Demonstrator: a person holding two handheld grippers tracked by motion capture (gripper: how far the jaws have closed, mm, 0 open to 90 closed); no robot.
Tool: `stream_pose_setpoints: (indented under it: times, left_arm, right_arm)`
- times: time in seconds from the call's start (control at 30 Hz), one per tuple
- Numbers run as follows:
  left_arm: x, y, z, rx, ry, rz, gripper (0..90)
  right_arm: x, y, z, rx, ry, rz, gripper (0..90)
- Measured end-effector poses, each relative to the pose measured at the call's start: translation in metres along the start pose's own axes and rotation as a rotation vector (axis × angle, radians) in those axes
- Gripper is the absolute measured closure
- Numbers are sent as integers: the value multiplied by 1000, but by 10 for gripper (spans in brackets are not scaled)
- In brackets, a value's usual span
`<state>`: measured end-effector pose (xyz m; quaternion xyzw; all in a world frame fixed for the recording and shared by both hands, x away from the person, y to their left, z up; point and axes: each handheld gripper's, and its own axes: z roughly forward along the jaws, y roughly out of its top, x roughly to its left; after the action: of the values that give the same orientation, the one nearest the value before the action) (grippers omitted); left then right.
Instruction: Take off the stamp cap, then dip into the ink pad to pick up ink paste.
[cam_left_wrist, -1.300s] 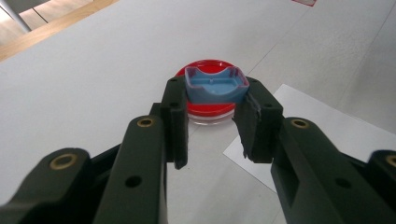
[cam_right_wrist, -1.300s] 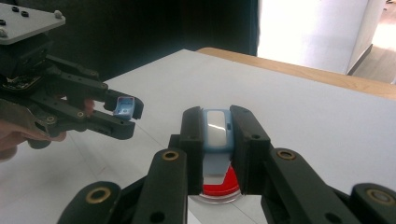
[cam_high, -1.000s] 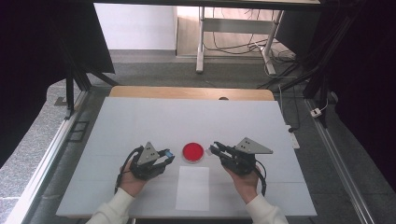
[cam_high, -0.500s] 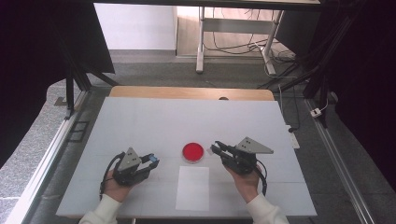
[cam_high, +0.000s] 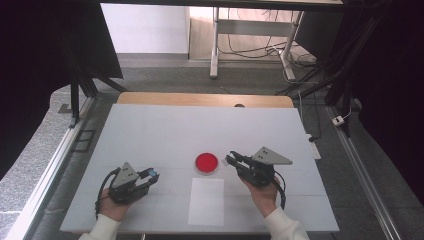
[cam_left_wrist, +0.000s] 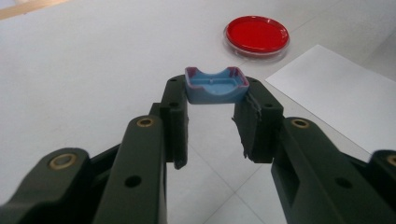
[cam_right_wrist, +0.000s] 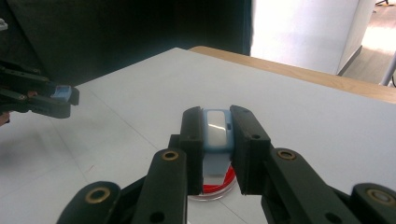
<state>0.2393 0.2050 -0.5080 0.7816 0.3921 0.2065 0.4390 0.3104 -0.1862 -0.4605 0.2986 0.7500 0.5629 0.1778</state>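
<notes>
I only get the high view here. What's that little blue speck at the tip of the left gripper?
Observer: A small blue cap, hollow side up, with a reddish rim, clamped between the left gripper jaws.
Operator: And the right one?
Observer: The right gripper is shut on a pale blue piece with a white face.
Operator: Is that above the red dish?
Observer: Yes, the red dish sits just beneath it.

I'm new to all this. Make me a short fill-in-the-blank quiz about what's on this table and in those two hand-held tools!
1. The round dish on the table is ____ in colour.
2. The left tool grips a small ____ cap at its tips.
3. The sheet of paper lies just ____ the dish, on the person's side.
4. The right tool is shut on a pale blue piece held over the ____.

Missing words: red; blue; in front of; dish
</notes>
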Motion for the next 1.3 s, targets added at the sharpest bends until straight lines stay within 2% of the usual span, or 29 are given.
stream_pose_setpoints:
  times: [0.2, 0.77, 1.3]
  left_arm:
    - [2, -2, -1, -5, -5, -21, 654]
    - [3, -2, 2, 5, -8, -15, 654]
    - [3, -2, 6, 13, -18, -14, 654]
  right_arm:
    - [0, 0, 1, 3, 1, 0, 751]
    - [4, 1, 4, 16, 6, -15, 751]
    - [1, 3, 15, 41, 18, -37, 751]
